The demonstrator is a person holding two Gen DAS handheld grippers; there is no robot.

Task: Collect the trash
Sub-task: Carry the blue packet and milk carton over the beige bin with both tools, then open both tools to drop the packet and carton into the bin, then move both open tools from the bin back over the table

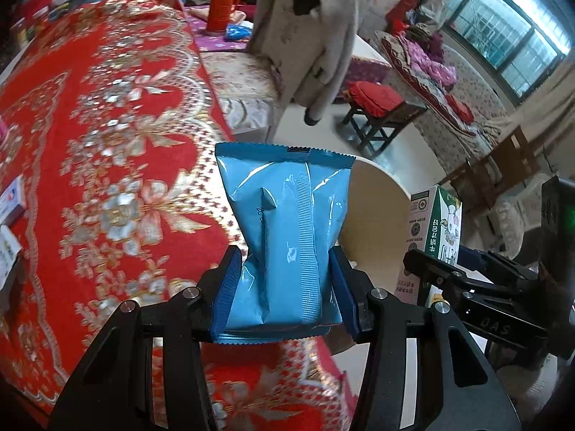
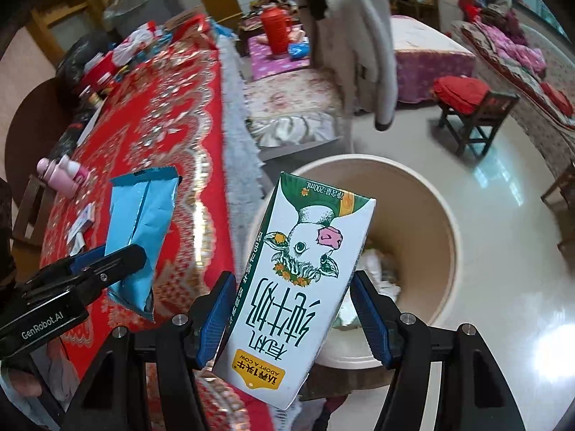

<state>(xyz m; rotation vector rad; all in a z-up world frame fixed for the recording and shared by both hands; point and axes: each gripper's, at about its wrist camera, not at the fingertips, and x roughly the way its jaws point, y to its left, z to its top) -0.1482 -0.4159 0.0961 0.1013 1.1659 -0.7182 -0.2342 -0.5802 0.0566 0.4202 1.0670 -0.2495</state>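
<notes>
My left gripper is shut on a light blue snack wrapper and holds it above the edge of the red table. It also shows in the right wrist view. My right gripper is shut on a white and green milk carton, held upside down over the beige trash bin. The carton and right gripper show at the right of the left wrist view. The bin stands on the floor beside the table and holds crumpled paper.
The table has a red floral cloth with small boxes and a pink bottle on it. A grey coat hangs behind the bin. A wooden stool with a red cushion stands on the floor.
</notes>
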